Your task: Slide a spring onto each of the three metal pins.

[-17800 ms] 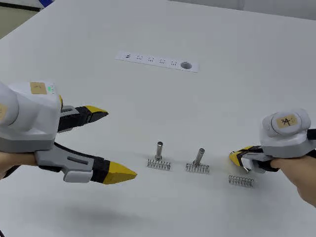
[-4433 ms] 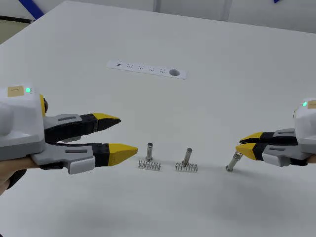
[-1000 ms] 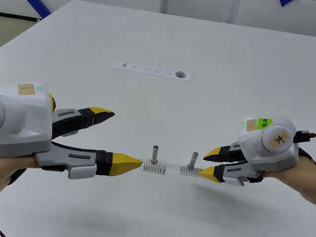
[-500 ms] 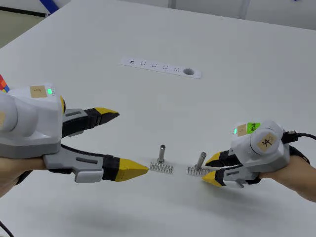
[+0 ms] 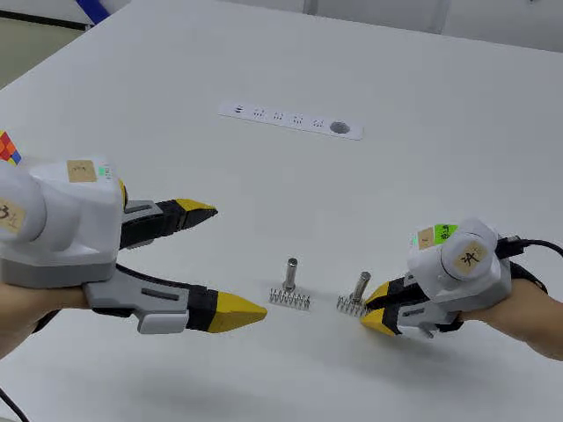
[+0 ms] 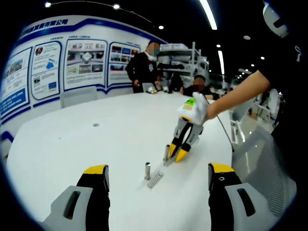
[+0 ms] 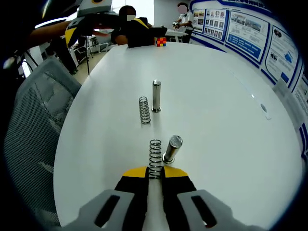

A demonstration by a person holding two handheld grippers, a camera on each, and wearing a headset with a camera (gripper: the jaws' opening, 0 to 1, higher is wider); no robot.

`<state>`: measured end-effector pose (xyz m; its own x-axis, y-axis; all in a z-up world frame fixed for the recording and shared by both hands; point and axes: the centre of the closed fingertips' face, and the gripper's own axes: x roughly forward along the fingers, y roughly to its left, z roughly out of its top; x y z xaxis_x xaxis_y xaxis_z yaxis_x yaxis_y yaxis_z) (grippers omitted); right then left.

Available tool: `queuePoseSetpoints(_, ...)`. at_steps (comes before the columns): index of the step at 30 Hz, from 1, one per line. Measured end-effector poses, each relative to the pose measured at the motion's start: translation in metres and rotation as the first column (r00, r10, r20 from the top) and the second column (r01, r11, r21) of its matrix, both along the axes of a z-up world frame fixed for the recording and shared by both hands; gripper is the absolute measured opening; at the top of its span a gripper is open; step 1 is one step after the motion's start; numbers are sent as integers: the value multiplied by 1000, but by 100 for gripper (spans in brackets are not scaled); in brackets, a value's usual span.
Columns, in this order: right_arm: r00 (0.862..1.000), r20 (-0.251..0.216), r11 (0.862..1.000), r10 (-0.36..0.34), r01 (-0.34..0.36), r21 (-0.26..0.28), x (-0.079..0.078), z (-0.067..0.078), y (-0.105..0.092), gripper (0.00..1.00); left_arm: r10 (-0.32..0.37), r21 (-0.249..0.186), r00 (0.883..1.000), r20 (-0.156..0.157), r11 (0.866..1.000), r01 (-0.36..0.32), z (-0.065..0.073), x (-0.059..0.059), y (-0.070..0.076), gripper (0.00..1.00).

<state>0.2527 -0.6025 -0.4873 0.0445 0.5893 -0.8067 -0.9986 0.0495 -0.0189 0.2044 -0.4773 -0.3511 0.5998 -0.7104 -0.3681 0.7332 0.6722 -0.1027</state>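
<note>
At the right gripper (image 7: 154, 174) tips lies the near spring (image 7: 155, 156), near pin (image 7: 171, 148) just right of it; farther ahead, far spring (image 7: 143, 110) left of far pin (image 7: 156, 95).

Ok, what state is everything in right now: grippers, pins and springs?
left gripper: open, holding nothing.
right gripper: shut on the near end of the right spring.
right spring: lying flat beside the right pin, not on it.
right pin: standing, bare.
left spring: lying flat beside the left pin, untouched.
left pin: standing, bare.
</note>
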Motion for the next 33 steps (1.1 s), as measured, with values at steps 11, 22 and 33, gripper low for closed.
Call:
queuePoseSetpoints(11, 1000, 11, 1000, 16, -16, 21, -13, 21, 1, 11, -21, -31, 1000, -4, 999, 21, -1, -2, -15, 85)
queuePoseSetpoints(22, 996, 91, 995, 10, -19, 103, -24, 80, 1, 11, -116, -13, 993, 11, 993, 116, 5, 3, -48, 76)
queuePoseSetpoints(33, 984, 119, 988, 130, -139, 69, -53, 119, -1, 11, -234, -31, 972, 20, 972, 235, 12, -5, -93, 59)
